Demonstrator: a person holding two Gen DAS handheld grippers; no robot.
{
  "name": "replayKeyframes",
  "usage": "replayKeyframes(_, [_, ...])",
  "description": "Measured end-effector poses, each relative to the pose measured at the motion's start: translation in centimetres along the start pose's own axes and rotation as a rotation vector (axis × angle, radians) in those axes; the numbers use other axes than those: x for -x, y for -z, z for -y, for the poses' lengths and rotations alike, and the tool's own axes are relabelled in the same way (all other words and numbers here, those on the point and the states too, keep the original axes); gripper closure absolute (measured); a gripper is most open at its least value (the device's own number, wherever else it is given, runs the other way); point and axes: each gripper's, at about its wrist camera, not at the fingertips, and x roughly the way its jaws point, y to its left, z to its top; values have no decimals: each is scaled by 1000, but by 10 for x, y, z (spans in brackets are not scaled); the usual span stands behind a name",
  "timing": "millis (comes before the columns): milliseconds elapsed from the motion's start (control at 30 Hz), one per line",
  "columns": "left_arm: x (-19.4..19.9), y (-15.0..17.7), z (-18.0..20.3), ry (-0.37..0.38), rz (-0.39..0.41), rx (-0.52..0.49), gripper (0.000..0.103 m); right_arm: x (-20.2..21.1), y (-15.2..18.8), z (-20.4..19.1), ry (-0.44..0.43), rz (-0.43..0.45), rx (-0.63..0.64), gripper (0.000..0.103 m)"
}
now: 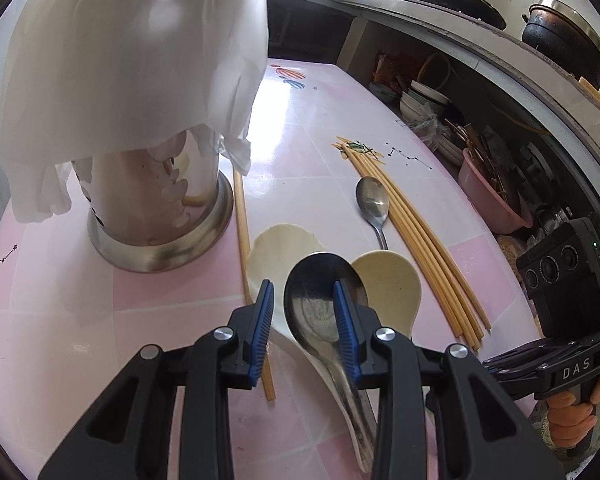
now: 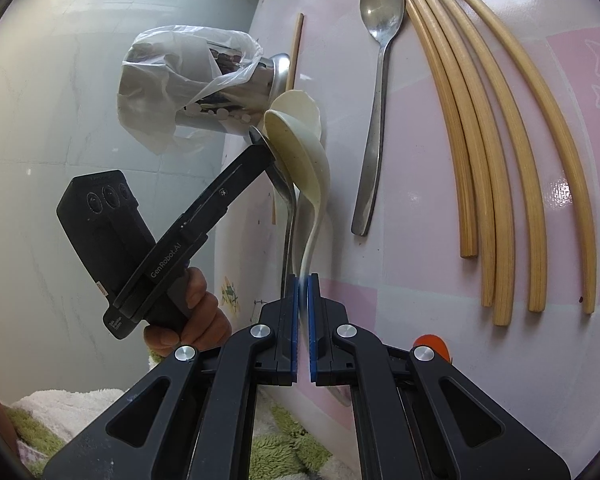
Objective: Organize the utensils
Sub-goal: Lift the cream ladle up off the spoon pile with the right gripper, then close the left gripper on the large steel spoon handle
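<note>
My left gripper (image 1: 302, 292) is open, its blue pads either side of the bowl of a large steel spoon (image 1: 320, 300). That spoon lies over a cream flat paddle (image 1: 276, 248), next to a cream spoon (image 1: 392, 288). My right gripper (image 2: 303, 280) is shut on the handle of the cream spoon (image 2: 300, 148), at the table's near edge. A small steel spoon (image 1: 374, 204) and several bamboo chopsticks (image 1: 428, 248) lie to the right. A steel utensil holder (image 1: 156, 204) under a white plastic bag (image 1: 132, 52) stands on the left. One chopstick (image 1: 246, 256) lies beside it.
The pink tiled table (image 1: 100, 360) drops off on the right, where shelves hold bowls, a pink basin (image 1: 488, 196) and pots. The other hand-held gripper (image 1: 568, 292) shows at the right edge. A green and white towel (image 2: 80, 404) lies below the table's edge.
</note>
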Motion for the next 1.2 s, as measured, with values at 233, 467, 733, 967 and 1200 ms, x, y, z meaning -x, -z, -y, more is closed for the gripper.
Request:
replayKeyframes(233, [-6, 7, 7, -37, -25, -38, 72, 26, 14, 14, 26, 55, -64, 100])
replayKeyframes(467, [-4, 6, 6, -25, -13, -33, 72, 27, 19, 12, 50, 90, -106, 99])
replayKeyframes(733, [-1, 6, 7, -16, -10, -37, 72, 36, 20, 4, 100, 123, -77, 74])
replayKeyframes(967, [14, 5, 10, 9, 12, -38, 71, 50, 9, -16, 155, 210, -3, 68])
replayKeyframes(1200, [22, 3, 19, -2, 22, -92, 71, 56, -8, -28, 193, 293, 66, 68])
